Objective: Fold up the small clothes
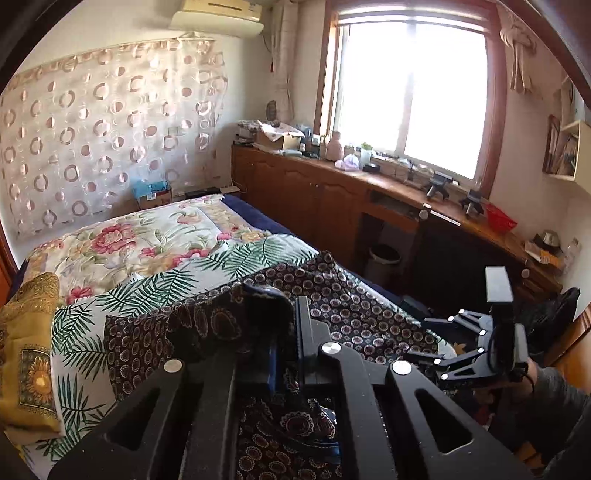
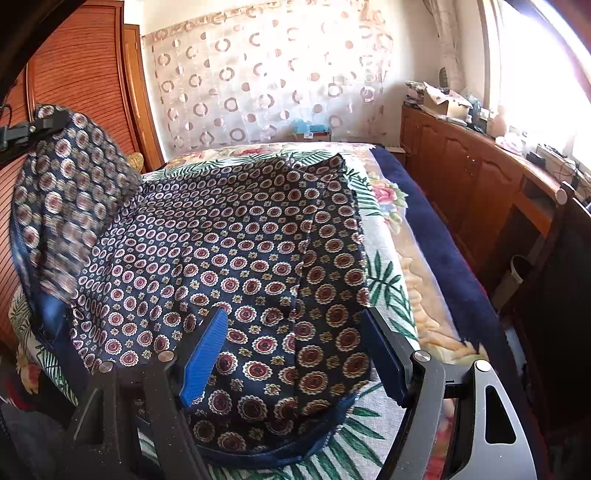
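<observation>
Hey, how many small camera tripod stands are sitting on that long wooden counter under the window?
2. One tripod stand sits on the wooden counter below the window's right part; the second tripod stand is just right of it, beside a red basket. Clutter farther along may hide others.

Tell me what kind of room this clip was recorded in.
A bedroom in a home, most likely. There is a bed with a floral quilt, a wall air conditioner above it, and wooden cabinets cluttered with household items under the window.
</observation>
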